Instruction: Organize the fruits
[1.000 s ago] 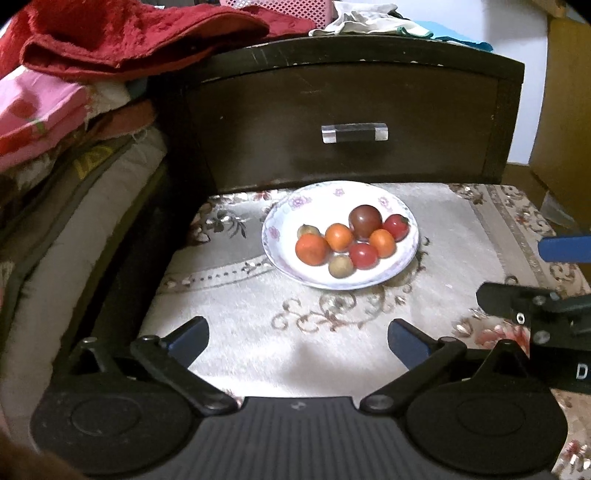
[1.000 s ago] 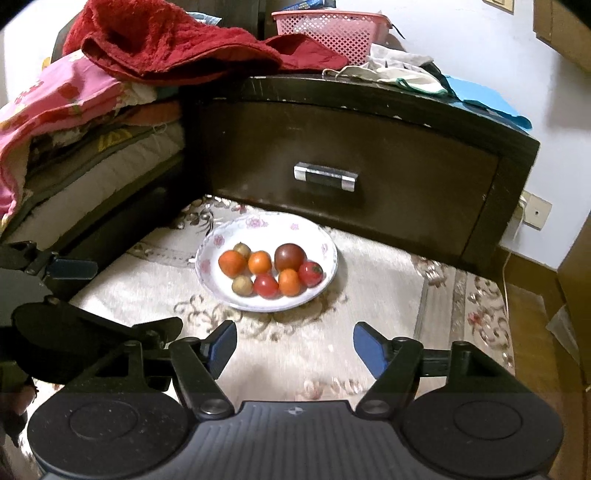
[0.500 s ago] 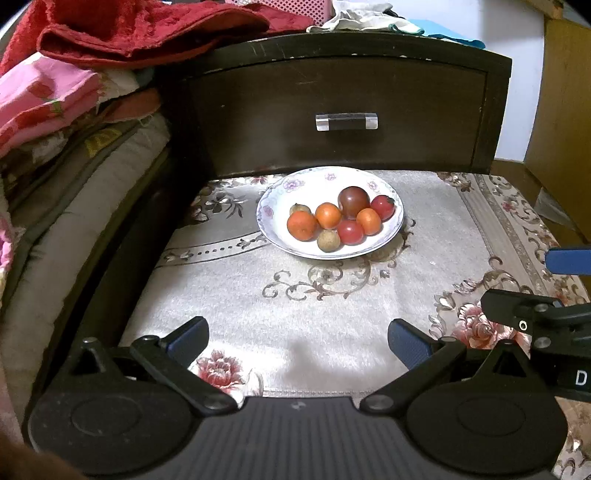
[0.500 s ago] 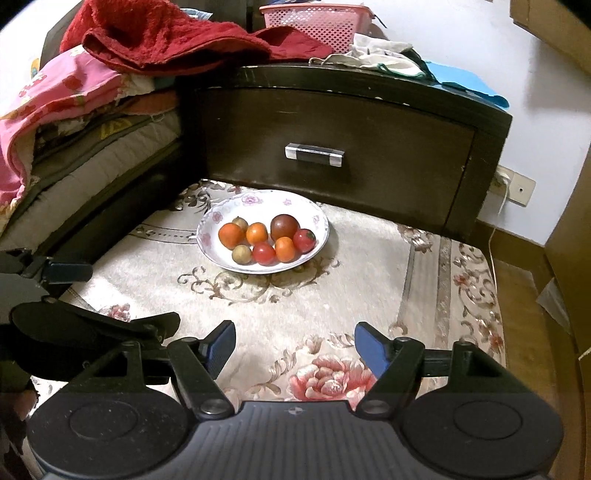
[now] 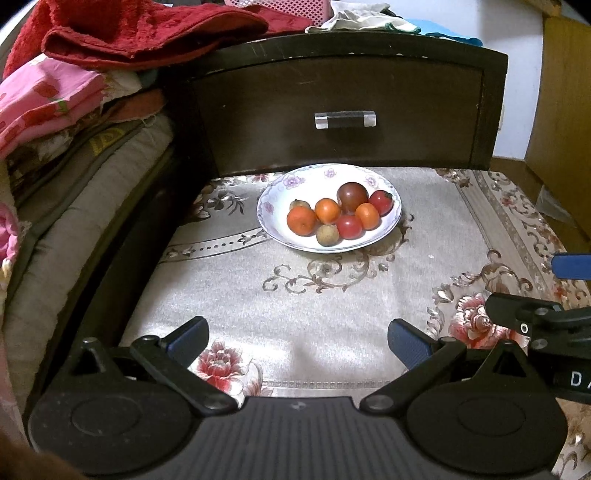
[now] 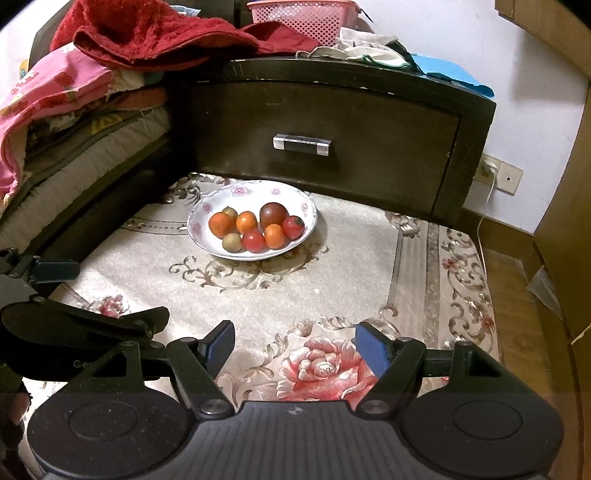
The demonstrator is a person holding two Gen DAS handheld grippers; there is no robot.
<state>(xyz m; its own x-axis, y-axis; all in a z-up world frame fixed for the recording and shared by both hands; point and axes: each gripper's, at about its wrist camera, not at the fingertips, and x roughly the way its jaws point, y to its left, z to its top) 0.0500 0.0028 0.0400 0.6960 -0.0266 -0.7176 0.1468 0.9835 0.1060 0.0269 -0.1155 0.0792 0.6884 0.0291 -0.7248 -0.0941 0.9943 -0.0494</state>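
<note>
A white floral bowl [image 5: 271,195] [image 6: 291,197] sits on a patterned rug in front of a dark drawer. It holds several fruits: orange ones [image 5: 301,220] [image 6: 221,224], red tomatoes [image 5: 349,226] [image 6: 253,240], a dark round fruit [image 5: 352,196] [image 6: 273,215] and small brown ones [image 5: 327,234]. My left gripper [image 5: 295,338] is open and empty, well back from the bowl. My right gripper [image 6: 295,343] is open and empty, also well back; it shows at the right edge of the left wrist view [image 5: 535,291].
The dark wooden nightstand [image 5: 343,85] with a drawer handle [image 6: 301,145] stands behind the bowl. Folded bedding and a red towel [image 5: 129,33] pile up at the left. A pink basket [image 6: 303,13] sits on top. A wooden cabinet [image 6: 569,184] stands right.
Both grippers have drawn back from the bowl, which now looks smaller and farther away. More rug shows in front. Both stay open.
</note>
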